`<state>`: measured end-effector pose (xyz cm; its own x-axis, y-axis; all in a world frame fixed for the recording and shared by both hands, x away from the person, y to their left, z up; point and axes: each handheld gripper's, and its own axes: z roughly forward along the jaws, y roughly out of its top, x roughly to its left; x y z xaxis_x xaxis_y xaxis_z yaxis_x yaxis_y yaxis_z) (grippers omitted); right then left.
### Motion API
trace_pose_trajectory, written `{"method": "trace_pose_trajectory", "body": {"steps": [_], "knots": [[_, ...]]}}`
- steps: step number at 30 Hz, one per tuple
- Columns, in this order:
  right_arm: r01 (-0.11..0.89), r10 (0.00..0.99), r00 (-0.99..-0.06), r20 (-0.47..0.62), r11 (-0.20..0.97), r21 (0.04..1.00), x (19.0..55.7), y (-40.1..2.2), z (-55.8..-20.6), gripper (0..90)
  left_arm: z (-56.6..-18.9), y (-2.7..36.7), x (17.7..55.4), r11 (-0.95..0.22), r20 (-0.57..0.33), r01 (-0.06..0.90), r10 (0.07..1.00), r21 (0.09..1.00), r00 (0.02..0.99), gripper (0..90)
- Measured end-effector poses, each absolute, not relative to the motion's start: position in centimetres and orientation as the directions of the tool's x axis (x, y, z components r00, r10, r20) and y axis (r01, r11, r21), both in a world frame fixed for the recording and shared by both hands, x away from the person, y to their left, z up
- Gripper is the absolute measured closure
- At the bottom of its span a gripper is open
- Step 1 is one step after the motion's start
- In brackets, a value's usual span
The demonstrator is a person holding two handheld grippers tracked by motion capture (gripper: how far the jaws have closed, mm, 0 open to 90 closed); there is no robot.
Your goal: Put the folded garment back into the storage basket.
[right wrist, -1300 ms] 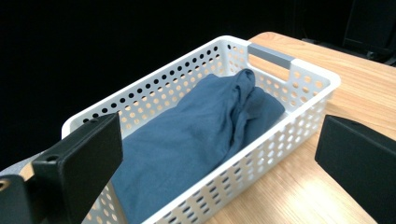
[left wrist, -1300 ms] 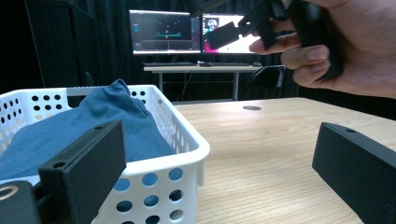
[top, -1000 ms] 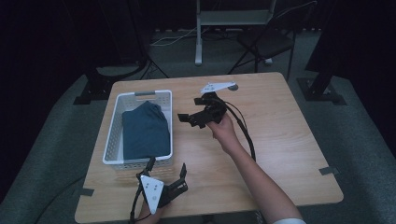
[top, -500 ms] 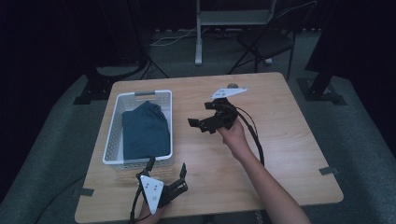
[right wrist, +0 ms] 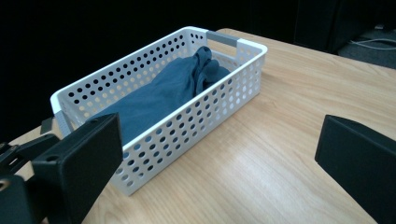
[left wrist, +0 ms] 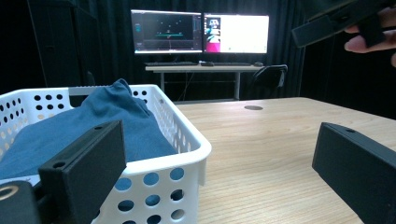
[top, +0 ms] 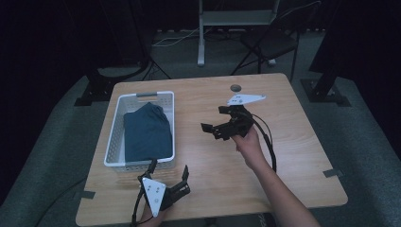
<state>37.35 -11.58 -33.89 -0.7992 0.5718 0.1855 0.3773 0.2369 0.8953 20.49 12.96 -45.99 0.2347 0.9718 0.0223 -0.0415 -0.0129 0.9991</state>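
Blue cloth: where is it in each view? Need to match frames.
High view: blue cloth lies in the white basket, left of table centre.
Left gripper view: left side, heaped above the basket rim.
Right gripper view: upper centre, inside the basket.
Shared landmark: the basket's grey handle.

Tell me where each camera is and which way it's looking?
High view: above the person's side, looking forward and down at the table; both forearms, left gripper, right gripper.
Left gripper view: low by the basket, facing monitors; its two jaws.
Right gripper view: raised, facing the basket; its two jaws.
All views share the basket with blue cloth.
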Motion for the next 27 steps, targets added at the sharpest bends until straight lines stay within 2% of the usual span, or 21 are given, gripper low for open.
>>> {"method": "trace_pose_trajectory", "body": {"steps": [27], "knots": [[0.388, 0.678, -0.721, 0.141, 0.228, 0.893, 33.4, -18.5, -33.4, 0.9, -46.0, 13.0, 20.5, -0.016, 0.025, -0.04, 0.972, 0.999, 0.234, 4.3]]}}
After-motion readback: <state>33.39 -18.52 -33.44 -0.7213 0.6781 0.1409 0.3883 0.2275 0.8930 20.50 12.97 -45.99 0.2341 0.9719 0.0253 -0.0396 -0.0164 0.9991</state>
